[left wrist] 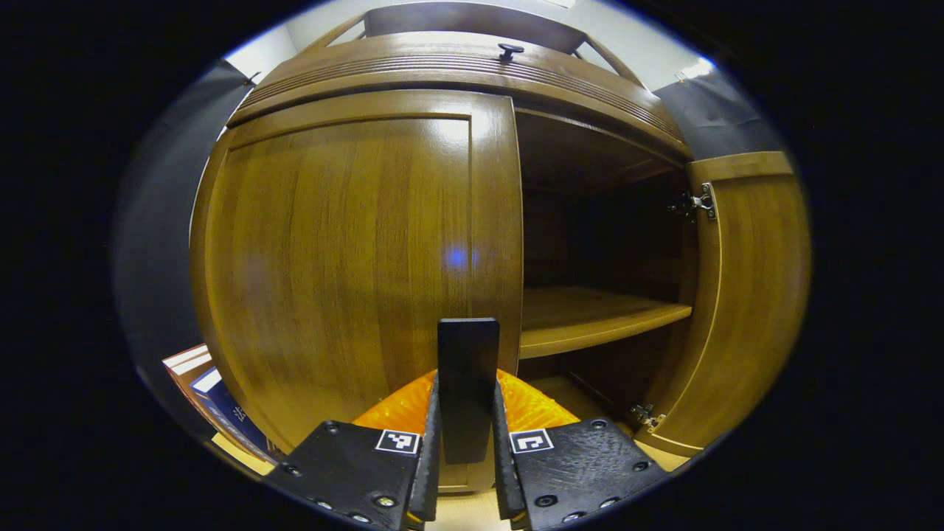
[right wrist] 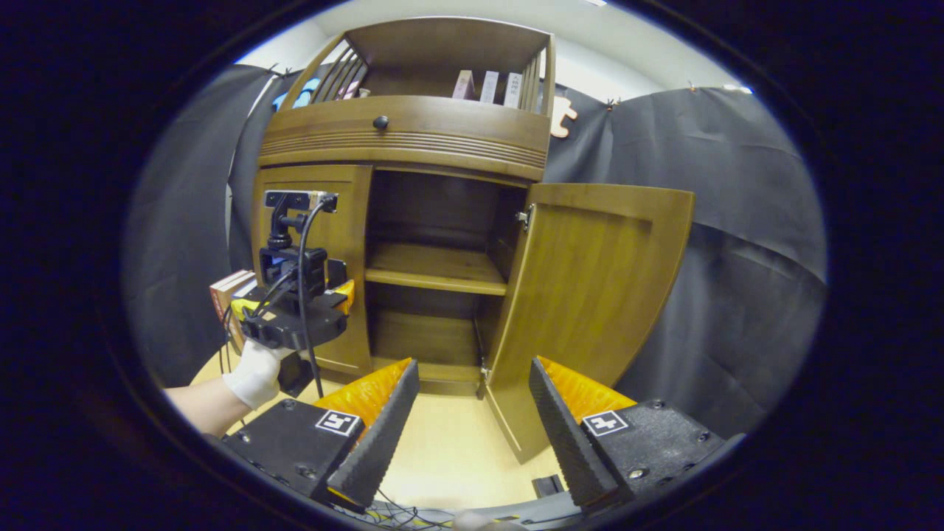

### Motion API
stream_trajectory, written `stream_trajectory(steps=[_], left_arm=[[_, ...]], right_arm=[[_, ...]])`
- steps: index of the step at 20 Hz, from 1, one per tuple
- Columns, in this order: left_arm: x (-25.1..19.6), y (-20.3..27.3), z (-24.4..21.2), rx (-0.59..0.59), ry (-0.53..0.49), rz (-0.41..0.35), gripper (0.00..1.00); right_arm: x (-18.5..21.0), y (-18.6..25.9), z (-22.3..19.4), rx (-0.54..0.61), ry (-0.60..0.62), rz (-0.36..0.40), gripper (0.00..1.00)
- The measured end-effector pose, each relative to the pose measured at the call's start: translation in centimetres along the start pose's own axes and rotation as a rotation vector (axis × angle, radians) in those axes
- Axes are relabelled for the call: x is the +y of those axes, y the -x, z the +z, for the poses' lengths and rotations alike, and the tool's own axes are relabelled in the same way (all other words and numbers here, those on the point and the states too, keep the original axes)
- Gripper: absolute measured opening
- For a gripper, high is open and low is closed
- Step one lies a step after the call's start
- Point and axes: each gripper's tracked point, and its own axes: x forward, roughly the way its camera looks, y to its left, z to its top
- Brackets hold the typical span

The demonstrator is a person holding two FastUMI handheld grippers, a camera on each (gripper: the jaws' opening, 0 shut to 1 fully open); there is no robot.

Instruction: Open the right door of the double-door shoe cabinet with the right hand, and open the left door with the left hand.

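Left gripper: my fingers pinch the dark handle of the left door, which stands closed directly ahead. Right gripper: spread apart, holding nothing. Right door: swung open, just ahead and to that gripper's right. Shelf: exposed inside the cabinet ahead. Gloved hand: holds my left gripper at the far left.

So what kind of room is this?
Probably a recording booth made to look like a home: black cloth wall, a wooden shoe cabinet with books on top, and a gloved hand holding tongs.
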Motion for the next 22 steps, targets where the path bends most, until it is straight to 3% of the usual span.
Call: stream_trajectory(steps=[1, 2, 3, 4, 12, 22], left_arm=[[-0.1, 0.3, 0.0, 0.002, 0.002, -0.011, 0.22], [-0.2, 0.6, -0.1, 0.004, 0.004, -0.023, 0.30], [-0.3, 1.1, -0.2, 0.006, 0.007, -0.034, 0.22], [-0.4, 1.9, -0.4, 0.007, 0.010, -0.046, 0.30], [0.5, 8.4, -0.7, 0.027, 0.059, -0.119, 0.30], [3.6, 15.4, -1.0, 0.037, 0.050, -0.117, 0.30]], right_arm=[[0.1, 0.1, 0.2, -0.006, 0.000, 0.007, 0.95], [0.4, 0.1, 0.3, -0.010, 0.001, 0.013, 0.95], [0.5, 0.1, 0.2, -0.014, 0.001, 0.018, 0.95], [0.6, 0.2, 0.1, -0.015, 0.000, 0.021, 0.96], [2.1, 2.0, -1.6, -0.013, -0.034, 0.070, 0.95], [4.5, 2.1, -2.5, 0.002, -0.048, 0.144, 0.95]])
